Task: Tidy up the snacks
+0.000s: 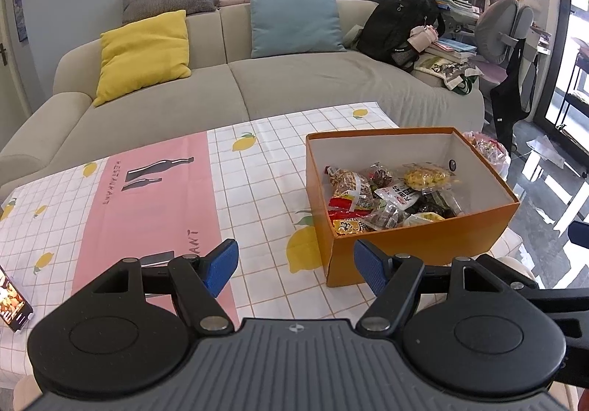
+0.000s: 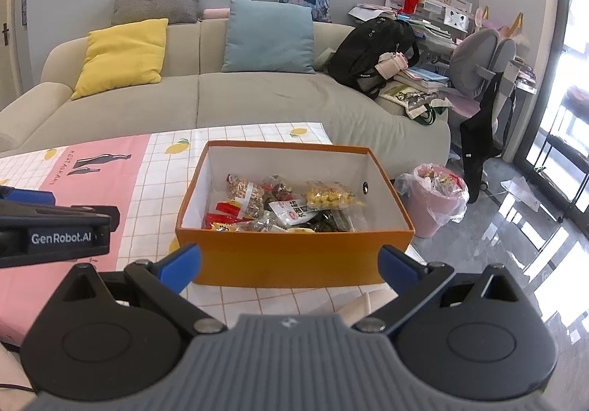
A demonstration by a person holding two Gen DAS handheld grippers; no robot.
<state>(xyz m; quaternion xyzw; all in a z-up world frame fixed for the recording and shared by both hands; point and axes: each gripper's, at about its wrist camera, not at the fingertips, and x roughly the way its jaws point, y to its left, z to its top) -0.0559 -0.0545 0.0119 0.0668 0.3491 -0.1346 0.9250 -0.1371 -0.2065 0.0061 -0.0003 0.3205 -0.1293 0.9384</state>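
An orange box [image 1: 416, 245] with a white inside stands on the table's right part and holds several snack packets [image 1: 390, 195]. It also shows in the right wrist view [image 2: 294, 256], with the packets [image 2: 291, 203] lying in its near half. My left gripper [image 1: 296, 265] is open and empty, low over the tablecloth, just left of the box's near corner. My right gripper [image 2: 291, 269] is open and empty, facing the box's near wall. The left gripper [image 2: 55, 227] shows at the left edge of the right wrist view.
A lemon-print and pink tablecloth [image 1: 154, 197] covers the table. A phone [image 1: 13, 300] lies at its left edge. A beige sofa [image 1: 257, 80] with cushions and a black backpack [image 1: 399, 24] stands behind. A pink bin [image 2: 436, 197] stands on the floor right of the table.
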